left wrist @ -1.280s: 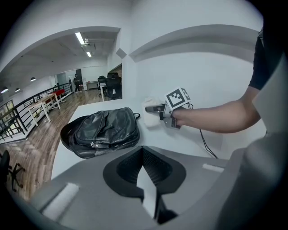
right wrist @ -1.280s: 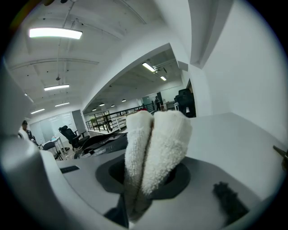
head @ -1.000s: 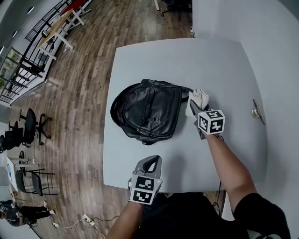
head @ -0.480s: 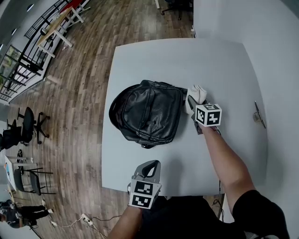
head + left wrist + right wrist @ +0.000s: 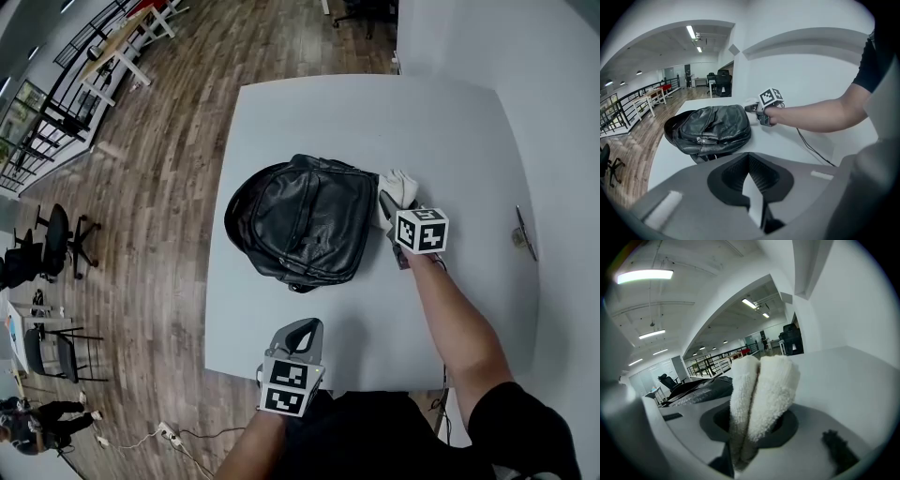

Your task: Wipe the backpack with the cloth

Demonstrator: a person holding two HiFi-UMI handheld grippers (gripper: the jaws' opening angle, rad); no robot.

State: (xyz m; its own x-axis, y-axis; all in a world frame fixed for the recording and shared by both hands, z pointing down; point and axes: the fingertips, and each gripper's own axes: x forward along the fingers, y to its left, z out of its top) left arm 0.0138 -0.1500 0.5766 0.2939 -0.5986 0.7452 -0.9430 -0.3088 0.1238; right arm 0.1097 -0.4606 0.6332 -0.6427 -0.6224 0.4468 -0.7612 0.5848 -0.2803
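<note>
A black leather backpack (image 5: pixel 300 220) lies flat on the white table (image 5: pixel 450 122); the left gripper view shows the backpack (image 5: pixel 710 126) too. My right gripper (image 5: pixel 390 208) is shut on a folded white cloth (image 5: pixel 398 190), held at the backpack's right edge. In the right gripper view the cloth (image 5: pixel 759 399) stands up between the jaws with the backpack (image 5: pixel 701 387) to its left. My left gripper (image 5: pixel 298 336) hovers near the table's front edge, shut with nothing in it, away from the backpack.
A small metal object (image 5: pixel 521 234) lies near the table's right edge. Wooden floor and office chairs (image 5: pixel 37 258) are to the left of the table. A white wall rises behind the table.
The right gripper with the cloth has shifted slightly toward the backpack's right edge. The left gripper stays near the front edge.
</note>
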